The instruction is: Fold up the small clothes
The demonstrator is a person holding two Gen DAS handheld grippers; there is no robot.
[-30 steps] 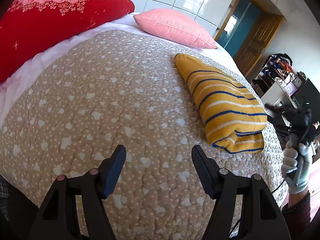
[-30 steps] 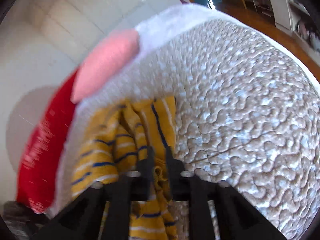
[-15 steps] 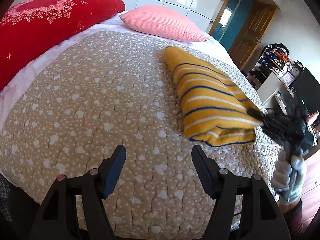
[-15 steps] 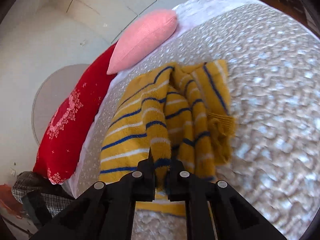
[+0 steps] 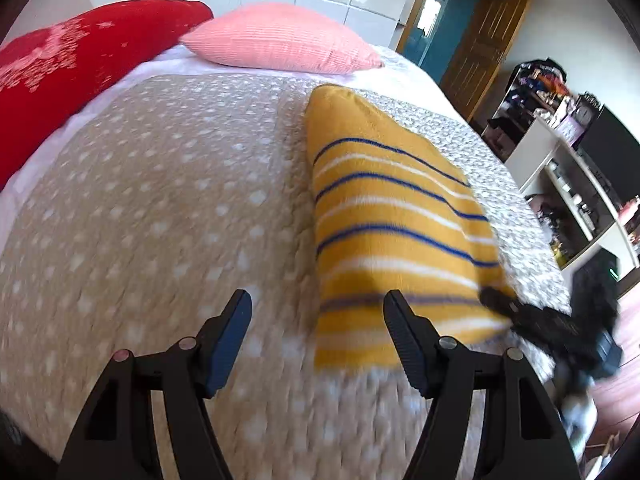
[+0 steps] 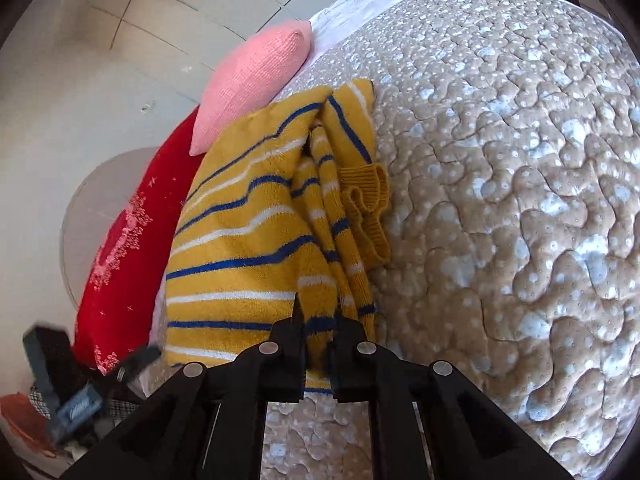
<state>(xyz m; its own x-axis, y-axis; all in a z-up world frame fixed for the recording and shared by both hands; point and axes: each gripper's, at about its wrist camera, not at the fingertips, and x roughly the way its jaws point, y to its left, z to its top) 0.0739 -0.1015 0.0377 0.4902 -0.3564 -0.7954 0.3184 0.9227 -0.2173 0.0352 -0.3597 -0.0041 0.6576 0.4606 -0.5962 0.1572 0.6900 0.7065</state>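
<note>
A folded yellow sweater [image 5: 392,216] with blue and white stripes lies on the beige quilted bedspread [image 5: 160,208]. My left gripper [image 5: 318,334] is open and empty, just above the quilt, with its right finger at the sweater's near edge. My right gripper [image 6: 318,328] is shut on the near edge of the sweater [image 6: 248,240]; it also shows in the left wrist view [image 5: 496,300] at the sweater's near right corner. A ribbed cuff [image 6: 368,208] sticks out of the folds on the right.
A pink pillow [image 5: 280,40] and a red pillow [image 5: 80,68] lie at the head of the bed. A wooden door [image 5: 480,40] and cluttered white shelves [image 5: 568,168] stand to the right of the bed. The bed edge is close below both grippers.
The sweater has been dragged toward the near edge of the bed by my right gripper. My left gripper has moved closer to the sweater, still open.
</note>
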